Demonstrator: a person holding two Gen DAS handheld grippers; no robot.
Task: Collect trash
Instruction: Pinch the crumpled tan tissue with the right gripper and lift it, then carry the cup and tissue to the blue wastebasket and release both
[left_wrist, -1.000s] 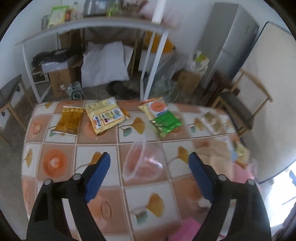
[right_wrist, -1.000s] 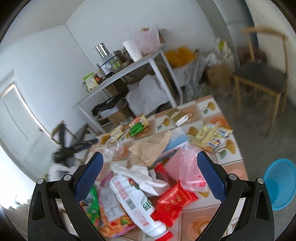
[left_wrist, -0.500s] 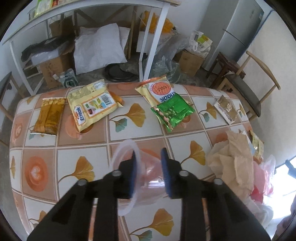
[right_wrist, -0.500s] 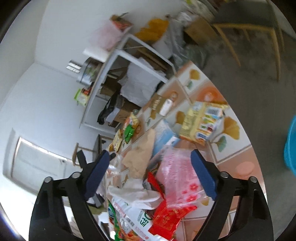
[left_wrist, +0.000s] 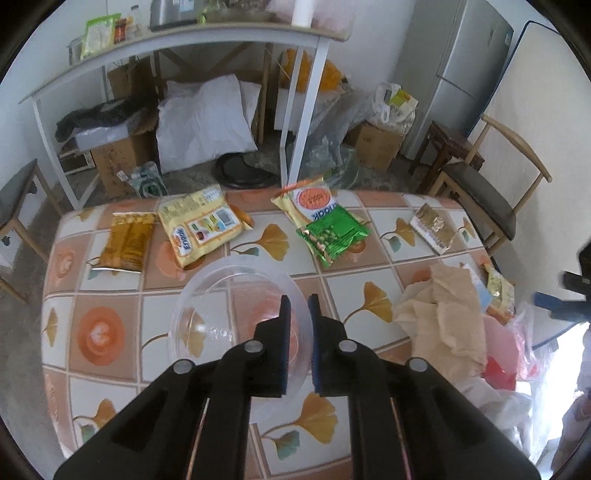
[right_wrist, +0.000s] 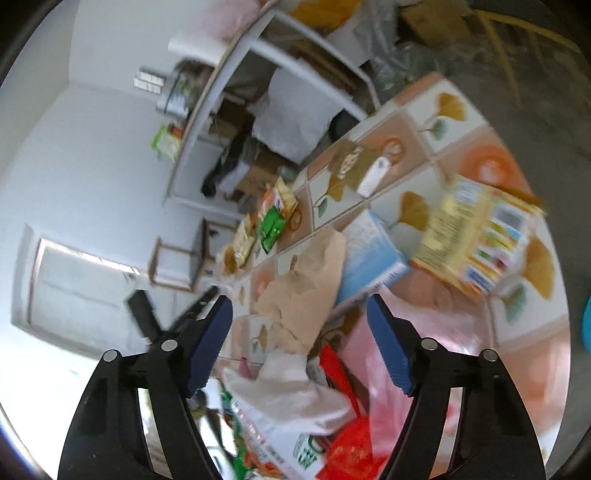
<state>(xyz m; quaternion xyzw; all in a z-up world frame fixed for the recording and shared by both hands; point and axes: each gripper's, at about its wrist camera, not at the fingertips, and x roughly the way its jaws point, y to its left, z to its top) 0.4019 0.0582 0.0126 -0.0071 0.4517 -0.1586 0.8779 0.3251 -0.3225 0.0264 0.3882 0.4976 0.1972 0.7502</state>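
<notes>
A: Clamping the near rim of the clear plastic bowl (left_wrist: 229, 314), the left gripper (left_wrist: 298, 314) has just been closing, and its blue fingers (left_wrist: 284, 343) now stand almost together with the thin wall between them. The bowl sits tilted, mouth toward the far side, over the tiled surface (left_wrist: 110, 332).

B: State of the right gripper (right_wrist: 301, 314)?

A: Its fingers (right_wrist: 210, 343) have just been closing but remain well apart. Nothing is pressed between them. Behind the gap lies the trash heap: a white crumpled bag (right_wrist: 291, 391), a red wrapper (right_wrist: 351, 454), a pink plastic bag (right_wrist: 436, 332) and a crumpled brown paper bag (right_wrist: 306, 291). This view is blurred.

B: Items farther out?

A: Beyond the brown paper bag lies a light blue carton (right_wrist: 373, 251), with a yellow printed box (right_wrist: 476, 236) to its right. In the left wrist view, beyond the bowl, four packets lie flat on the surface: an orange-brown packet (left_wrist: 127, 240), a yellow snack bag (left_wrist: 201, 225), a green packet (left_wrist: 334, 234) overlapping an orange-and-yellow one (left_wrist: 306, 201). A small gold sachet (left_wrist: 432, 227) lies well to the right.

B: Beyond the surface edge?

A: A white shelf unit (left_wrist: 177, 37), cardboard boxes (left_wrist: 118, 162) and a wooden chair (left_wrist: 495, 192).
</notes>
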